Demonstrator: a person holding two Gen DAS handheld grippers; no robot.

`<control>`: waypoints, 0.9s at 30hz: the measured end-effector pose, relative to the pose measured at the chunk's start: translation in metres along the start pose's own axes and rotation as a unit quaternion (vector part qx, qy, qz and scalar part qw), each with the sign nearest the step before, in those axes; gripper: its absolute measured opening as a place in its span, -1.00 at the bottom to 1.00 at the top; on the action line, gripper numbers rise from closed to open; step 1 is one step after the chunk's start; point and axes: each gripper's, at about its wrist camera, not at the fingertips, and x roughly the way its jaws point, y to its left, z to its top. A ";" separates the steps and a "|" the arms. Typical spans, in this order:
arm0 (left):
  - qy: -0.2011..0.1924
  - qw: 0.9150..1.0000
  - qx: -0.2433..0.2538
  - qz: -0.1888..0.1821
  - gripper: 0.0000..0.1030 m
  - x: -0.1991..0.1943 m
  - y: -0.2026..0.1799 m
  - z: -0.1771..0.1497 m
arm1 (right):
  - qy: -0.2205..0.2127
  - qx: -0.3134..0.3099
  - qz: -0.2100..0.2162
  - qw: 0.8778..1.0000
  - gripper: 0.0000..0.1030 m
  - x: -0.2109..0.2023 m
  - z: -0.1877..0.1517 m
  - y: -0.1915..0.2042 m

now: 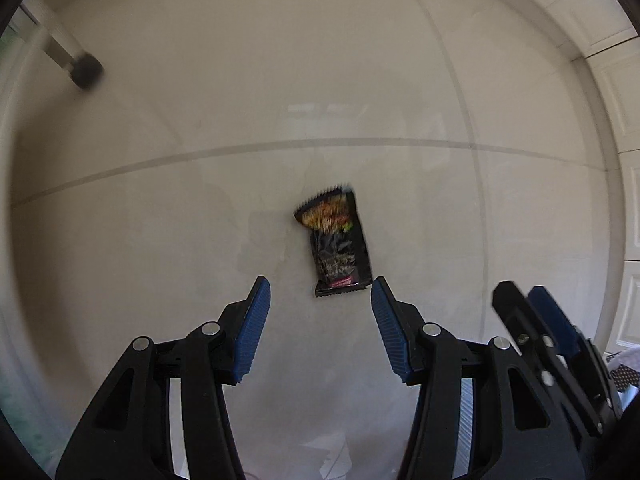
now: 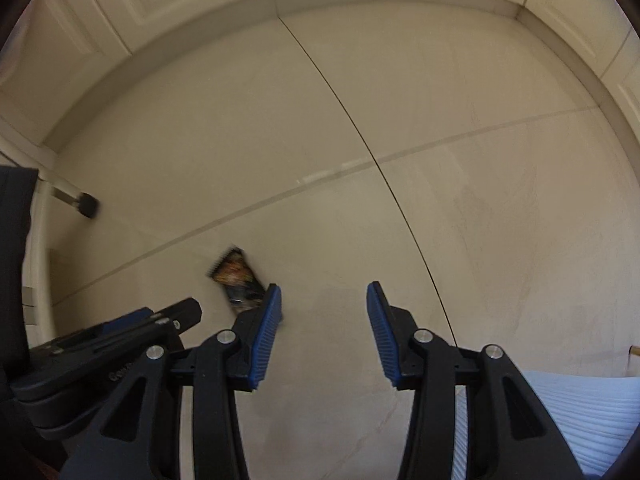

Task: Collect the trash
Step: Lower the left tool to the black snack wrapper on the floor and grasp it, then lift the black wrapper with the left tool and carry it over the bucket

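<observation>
- Left gripper [image 1: 320, 300]: jaws apart with nothing between the blue pads, pointed down at the floor; empty.
- Right gripper [image 2: 324, 308]: jaws likewise apart and empty, angled down at the floor, close beside the left one.
- Snack wrapper [image 1: 338, 240]: black packet with a printed food picture and a serrated top edge, lying flat on the tile floor [image 1: 200, 220]. Seen from the left gripper, it sits just ahead of the fingertips, in line with the gap and slightly toward the right-hand pad; not touched. Seen from the right gripper, it lies ahead and off to the left, its near end hidden behind the left-hand pad.
- Other items: a pale furniture leg [image 1: 60, 46] with a dark foot, far ahead and to the left of the left gripper; white panelled doors [image 2: 100, 8] along the far edge of the floor; a thin dark line runs across the tiles ahead of the right gripper, cord or crack I cannot tell.
- No bin or bag in view.
- Progress, judged: early. Wrapper still on the floor, no grasp made. Left gripper looks best placed to take it. Remaining: close on the packet, lift it, carry it to a container not shown here.
</observation>
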 end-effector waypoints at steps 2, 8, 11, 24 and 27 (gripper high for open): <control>0.011 1.000 0.010 -0.002 -0.03 0.025 -0.007 -0.004 | 0.003 0.012 -0.004 1.000 -0.14 0.014 -0.003 -0.006; 0.019 1.000 0.019 0.014 -0.05 0.072 -0.014 -0.007 | 0.015 0.039 -0.015 0.999 -0.15 0.049 -0.011 -0.019; -0.006 0.999 0.031 0.033 -0.06 0.080 -0.020 -0.004 | 0.019 0.069 -0.020 0.997 -0.15 0.056 -0.014 -0.029; -0.026 0.997 0.050 0.059 -0.91 0.087 -0.024 -0.004 | 0.028 0.103 -0.006 0.994 -0.15 0.063 -0.027 -0.034; -0.041 0.996 0.050 0.057 -0.91 0.061 -0.017 -0.012 | 0.027 0.104 0.008 0.994 -0.15 0.043 -0.031 -0.032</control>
